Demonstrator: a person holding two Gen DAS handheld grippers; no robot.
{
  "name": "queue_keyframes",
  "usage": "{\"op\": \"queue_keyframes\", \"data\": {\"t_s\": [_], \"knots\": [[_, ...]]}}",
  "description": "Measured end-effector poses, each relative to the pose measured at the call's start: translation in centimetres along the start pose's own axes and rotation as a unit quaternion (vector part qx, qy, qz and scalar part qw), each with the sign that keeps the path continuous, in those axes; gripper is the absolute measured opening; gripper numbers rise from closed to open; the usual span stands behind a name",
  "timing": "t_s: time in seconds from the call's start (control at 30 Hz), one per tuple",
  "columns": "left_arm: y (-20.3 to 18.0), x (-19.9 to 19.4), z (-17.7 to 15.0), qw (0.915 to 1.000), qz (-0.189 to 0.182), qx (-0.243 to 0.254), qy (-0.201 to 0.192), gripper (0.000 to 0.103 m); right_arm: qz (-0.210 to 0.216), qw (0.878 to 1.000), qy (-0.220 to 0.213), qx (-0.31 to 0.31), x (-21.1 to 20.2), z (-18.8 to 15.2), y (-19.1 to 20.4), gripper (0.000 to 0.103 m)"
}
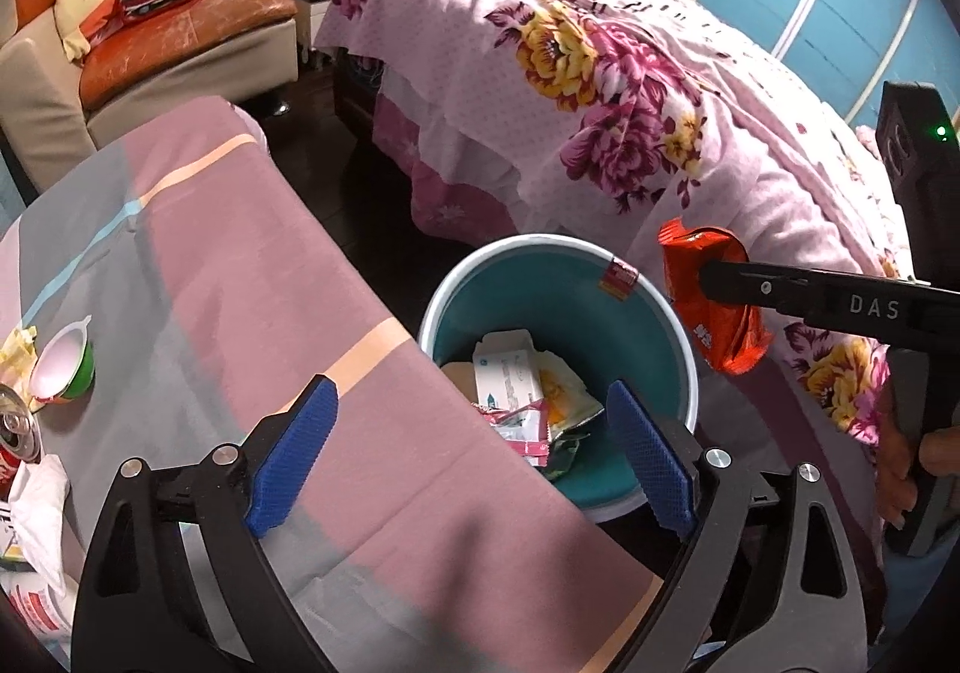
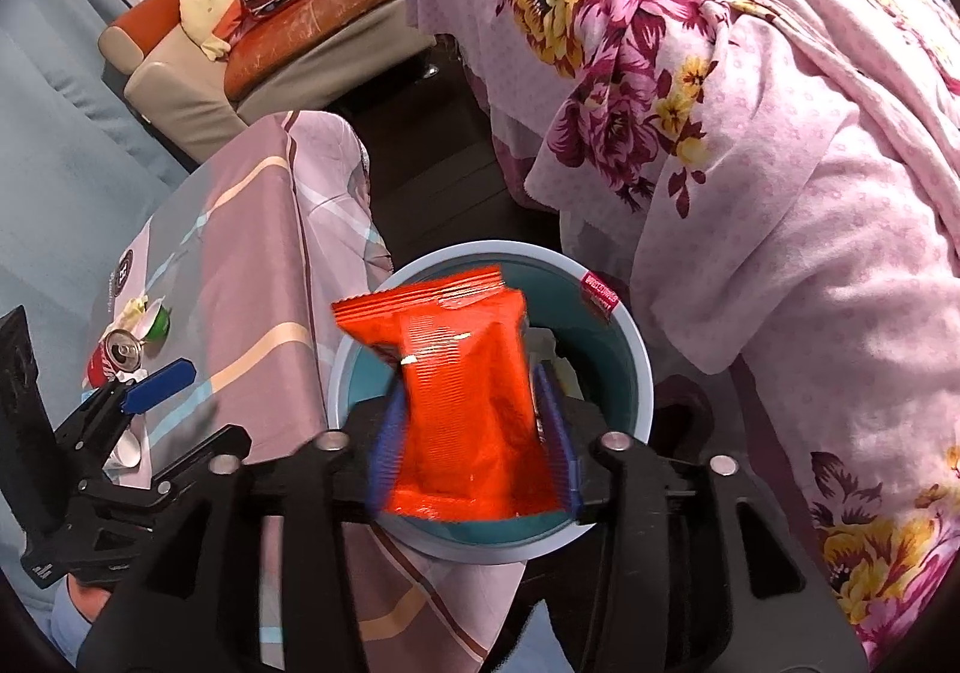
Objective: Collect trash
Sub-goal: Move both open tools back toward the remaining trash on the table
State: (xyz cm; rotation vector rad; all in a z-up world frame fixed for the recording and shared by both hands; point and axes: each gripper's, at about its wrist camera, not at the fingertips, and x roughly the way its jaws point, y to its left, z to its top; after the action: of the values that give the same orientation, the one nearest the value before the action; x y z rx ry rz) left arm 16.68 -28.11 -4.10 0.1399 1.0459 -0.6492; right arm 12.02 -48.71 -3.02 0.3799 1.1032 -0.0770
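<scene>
Left wrist view: your left gripper (image 1: 471,448) tilts down over the teal bin (image 1: 681,337), fingers spread wide, empty. Right wrist view: your right gripper (image 2: 474,433) angles down above the bin, the orange snack packet (image 2: 462,403) between its blurred pads (grip unclear).

The orange snack bag (image 2: 474,403) is glossy foil-like plastic, crinkled, with ribbed sealed ends. The bin (image 1: 684,367) looks like smooth plastic, teal inside with a pale rim. The wrappers (image 1: 534,403) in it seem to be shiny film and printed paper. The tablecloth (image 1: 240,277) is matt woven cloth with stripes. The bedspread (image 1: 600,73) is soft, slightly fuzzy cloth with printed flowers. The left gripper (image 1: 474,457) has matt black plastic arms, bright metal rivets and blue rubber-like pads with a rough ridged surface. The can (image 2: 120,355) is shiny metal. The sofa seat (image 1: 192,25) looks like worn, cracked leather.
</scene>
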Motion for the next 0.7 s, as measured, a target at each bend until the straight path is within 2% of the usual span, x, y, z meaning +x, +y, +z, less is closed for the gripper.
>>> {"op": "queue_keyframes", "data": {"t_s": [0.03,0.3,0.53,0.7], "knots": [[0.1,-0.1,-0.1,1.0000,0.000,-0.002,0.000,0.093,0.000,1.000,0.000,0.001,0.0,0.0,0.1,0.062],[1.3,-1.9,-1.0,0.9998,-0.002,-0.015,-0.011,0.095,-0.003,1.000,0.006,0.008,-0.3,-0.2,0.9,0.076],[2.8,-4.3,-2.0,0.9993,0.005,-0.026,-0.025,0.095,-0.002,1.000,0.008,0.000,-1.0,-0.7,2.7,0.077],[4.3,-6.5,-3.1,0.9983,0.014,-0.039,-0.041,0.095,0.003,1.000,0.010,-0.023,-1.4,-1.1,5.3,0.077]]}}
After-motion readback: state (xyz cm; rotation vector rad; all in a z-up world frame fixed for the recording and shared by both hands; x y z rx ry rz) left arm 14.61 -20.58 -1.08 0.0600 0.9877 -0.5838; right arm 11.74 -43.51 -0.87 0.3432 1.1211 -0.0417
